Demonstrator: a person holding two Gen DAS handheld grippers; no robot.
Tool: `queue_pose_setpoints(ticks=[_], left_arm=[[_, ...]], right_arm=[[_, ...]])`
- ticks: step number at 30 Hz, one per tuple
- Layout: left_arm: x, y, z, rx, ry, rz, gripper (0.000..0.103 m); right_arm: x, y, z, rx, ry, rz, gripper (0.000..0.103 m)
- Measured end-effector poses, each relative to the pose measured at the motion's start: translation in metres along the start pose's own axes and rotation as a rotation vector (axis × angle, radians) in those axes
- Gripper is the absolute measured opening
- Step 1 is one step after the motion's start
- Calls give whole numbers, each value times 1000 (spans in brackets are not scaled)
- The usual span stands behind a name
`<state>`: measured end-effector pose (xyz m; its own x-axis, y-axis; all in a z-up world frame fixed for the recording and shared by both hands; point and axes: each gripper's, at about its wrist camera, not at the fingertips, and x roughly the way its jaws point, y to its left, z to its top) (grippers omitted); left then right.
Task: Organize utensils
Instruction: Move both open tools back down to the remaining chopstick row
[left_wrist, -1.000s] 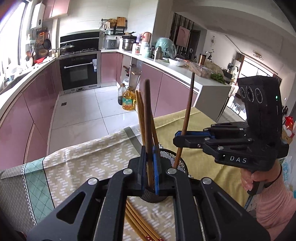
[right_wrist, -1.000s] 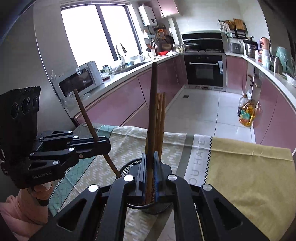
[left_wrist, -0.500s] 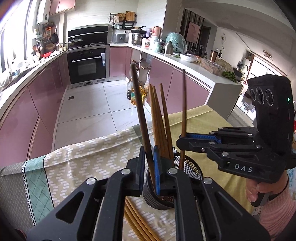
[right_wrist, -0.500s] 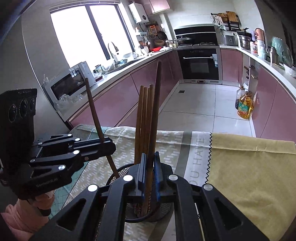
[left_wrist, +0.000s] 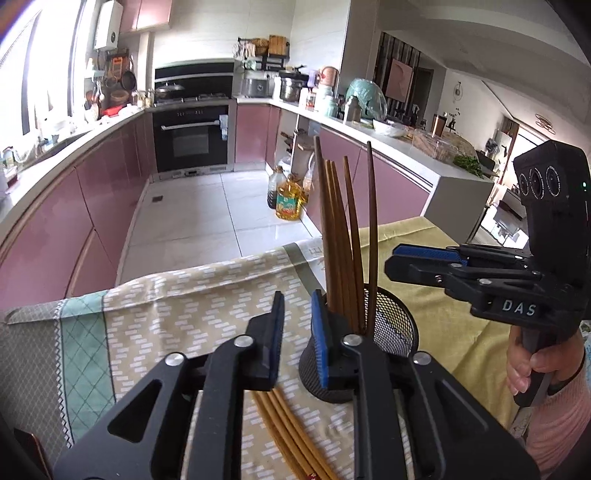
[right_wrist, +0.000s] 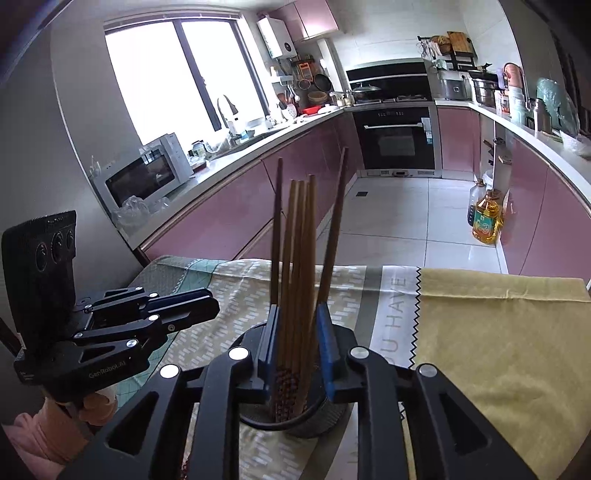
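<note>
now both grippers stand at the black mesh holder (left_wrist: 391, 332) on the cloth-covered table (left_wrist: 155, 317), and both sets of jaws are opening. the left gripper (left_wrist: 297, 332) has its blue pads spread with nothing between them; its right finger (left_wrist: 320, 347) sits in front of the holder's left side. the right gripper (right_wrist: 296, 343) is spread around the upright bundle of chopsticks (right_wrist: 297, 266) in the holder (right_wrist: 295, 421), the pads apart from the sticks and not pinching them. six chopsticks stand in the holder, two darker ones at the outer left and right leaning outward, lighter ones bunched in the middle. more loose chopsticks (left_wrist: 284, 428) lie flat on the cloth near the holder's base, partly under the left gripper. a hand (left_wrist: 532, 365) in a pink sleeve grips the right gripper's handle at the right edge.
</note>
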<state>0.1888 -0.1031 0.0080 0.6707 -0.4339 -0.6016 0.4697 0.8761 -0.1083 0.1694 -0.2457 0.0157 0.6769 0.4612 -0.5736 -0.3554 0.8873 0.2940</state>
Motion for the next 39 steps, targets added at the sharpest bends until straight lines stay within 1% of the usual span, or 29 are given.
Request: queue_pose_setpoints(ticks=[1, 2, 4, 5, 6, 8, 10, 14, 17, 20, 23, 29, 34, 39], left_arm=[[-6, 1, -2, 2, -16, 8, 23], [-14, 2, -7, 4, -33, 12, 27], [-25, 5, -13, 3, -48, 19, 33], [-29, 6, -19, 5, -52, 23, 37], [-33, 7, -23, 8, -50, 27, 38], [-36, 8, -35, 16, -39, 59, 41], [-38, 11, -49, 12, -15, 65, 43], [-31, 17, -80, -9, 65, 66, 43], [-25, 17, -103, -17, 115, 70, 43], [-19, 15, -122, -18, 153, 81, 43], [-13, 15, -132, -33, 180, 77, 43], [-6, 12, -146, -47, 213, 74, 44], [0, 9, -149, -47, 231, 79, 44], [5, 5, -148, -38, 231, 90, 45]], right_arm=[[-5, 3, -2, -6, -11, 3, 26], [-10, 6, -5, -14, -24, 5, 27], [-21, 13, -10, -32, -45, 26, 29], [-27, 17, -15, -40, -55, 42, 32], [-31, 22, -20, -50, -61, 57, 34], [-37, 30, -30, -73, -64, 77, 42], [-40, 38, -40, -91, -52, 93, 45], [-34, 49, -62, -99, -9, 108, 45], [-19, 48, -80, -72, 47, 113, 45], [-4, 44, -95, -36, 99, 115, 45], [8, 40, -108, -2, 136, 110, 45], [20, 39, -122, 31, 176, 109, 46], [24, 41, -129, 36, 187, 110, 46], [25, 42, -130, 29, 196, 102, 46]])
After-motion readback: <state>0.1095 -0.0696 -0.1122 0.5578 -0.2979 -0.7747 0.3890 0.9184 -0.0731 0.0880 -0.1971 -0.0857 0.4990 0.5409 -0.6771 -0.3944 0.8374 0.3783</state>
